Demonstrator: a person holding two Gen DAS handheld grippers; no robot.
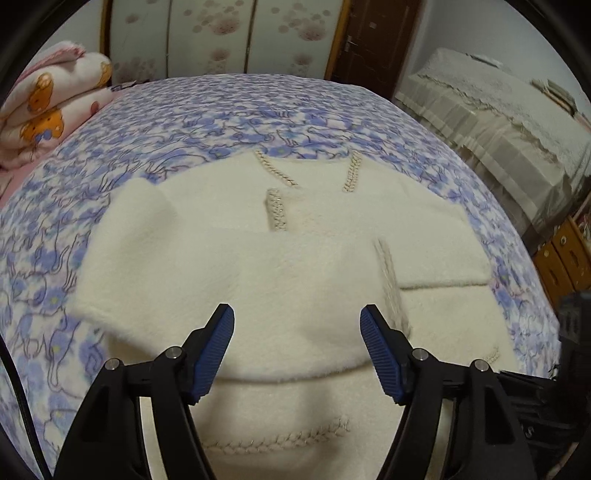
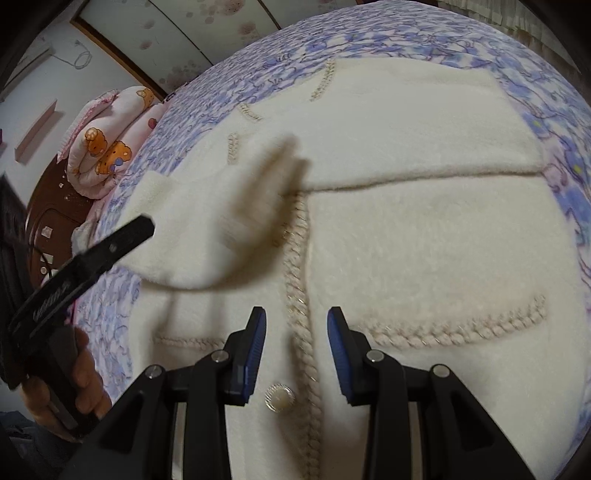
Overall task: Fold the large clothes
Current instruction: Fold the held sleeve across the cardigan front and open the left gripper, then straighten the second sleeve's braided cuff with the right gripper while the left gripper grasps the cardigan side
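A cream fleece jacket [image 1: 280, 266] with braided trim lies on the bed, both sleeves folded across its front. It also fills the right wrist view [image 2: 406, 240], where its left sleeve [image 2: 207, 221] is blurred and lies across the chest. My left gripper [image 1: 297, 325] is open and empty just above the folded left sleeve. It shows from the side in the right wrist view [image 2: 122, 236]. My right gripper [image 2: 296, 328] is open and empty above the front braid, near a round button [image 2: 279, 398].
The jacket lies on a blue floral bedspread [image 1: 147, 140]. A rolled pink bear-print quilt [image 1: 48, 110] sits at the bed's far left. A covered sofa [image 1: 498, 122] and wooden drawers [image 1: 565, 254] stand to the right. A wardrobe [image 1: 229, 33] is behind.
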